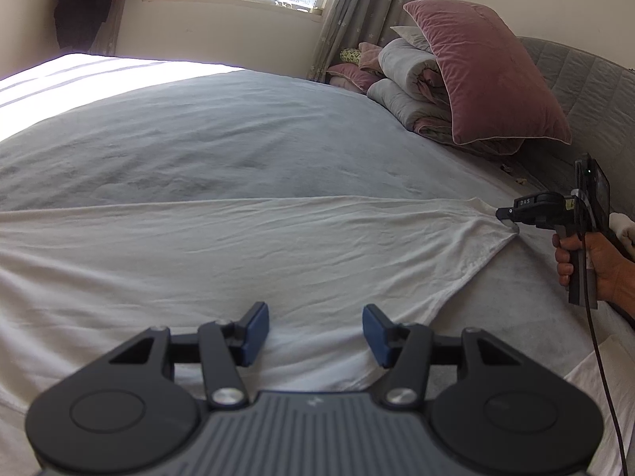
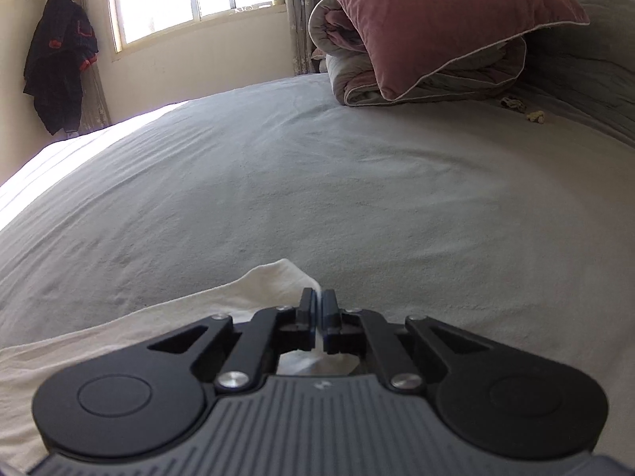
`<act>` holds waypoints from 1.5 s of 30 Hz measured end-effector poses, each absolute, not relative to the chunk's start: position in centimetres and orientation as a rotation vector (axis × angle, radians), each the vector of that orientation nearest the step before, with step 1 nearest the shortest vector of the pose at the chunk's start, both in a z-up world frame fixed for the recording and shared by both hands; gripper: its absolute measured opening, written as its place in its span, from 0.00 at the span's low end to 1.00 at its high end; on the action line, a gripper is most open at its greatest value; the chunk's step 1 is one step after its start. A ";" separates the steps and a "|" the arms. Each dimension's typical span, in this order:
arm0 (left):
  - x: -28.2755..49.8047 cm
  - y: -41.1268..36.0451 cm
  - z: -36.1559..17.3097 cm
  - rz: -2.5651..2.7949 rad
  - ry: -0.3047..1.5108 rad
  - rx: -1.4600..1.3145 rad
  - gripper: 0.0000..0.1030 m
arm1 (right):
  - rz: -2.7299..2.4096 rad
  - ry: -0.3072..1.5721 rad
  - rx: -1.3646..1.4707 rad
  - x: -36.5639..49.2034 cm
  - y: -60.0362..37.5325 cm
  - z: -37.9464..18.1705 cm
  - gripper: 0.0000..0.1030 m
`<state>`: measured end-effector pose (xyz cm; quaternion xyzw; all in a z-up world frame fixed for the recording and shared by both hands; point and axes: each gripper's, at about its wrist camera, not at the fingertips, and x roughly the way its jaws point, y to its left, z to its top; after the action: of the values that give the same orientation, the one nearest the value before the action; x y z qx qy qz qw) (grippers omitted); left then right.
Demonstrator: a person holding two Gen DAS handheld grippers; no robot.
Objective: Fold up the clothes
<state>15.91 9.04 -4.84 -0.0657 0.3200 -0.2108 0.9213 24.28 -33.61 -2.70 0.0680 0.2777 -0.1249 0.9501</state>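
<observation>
A white garment [image 1: 222, 254] is lying spread flat across the near part of the bed [image 1: 206, 146], reaching toward the bed's near edge, with one corner drawn out to a point toward the headboard end. The right gripper [image 2: 318, 303] is pinching that corner, its fingers clenched on the cloth, and a hand [image 1: 591, 265] is gripping its handle at the right of the left wrist view. The left gripper [image 1: 315, 331] is hovering just above the garment near the bed's near edge, its blue pads [image 1: 256, 333] standing wide apart and grasping nothing. A pink pillow [image 1: 488, 71] is leaning on a folded quilt [image 1: 412, 87] at the headboard end, beside the curtain [image 1: 357, 8].
</observation>
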 end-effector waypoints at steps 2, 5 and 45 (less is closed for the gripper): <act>15.9 9.0 -4.8 -0.433 0.657 -0.134 0.52 | -0.304 0.553 0.118 24.3 -33.8 -2.7 0.02; 15.9 9.0 -4.8 -0.433 0.658 -0.132 0.52 | -0.334 0.550 0.182 24.2 -35.1 -2.4 0.04; 15.7 8.7 -5.0 -0.429 0.649 -0.117 0.54 | -0.189 0.580 0.017 26.3 -32.3 -3.8 0.04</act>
<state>15.71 8.67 -4.98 -0.0570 0.3163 -0.2090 0.9236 26.33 -32.29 -3.79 0.0082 0.2854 -0.0931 0.9538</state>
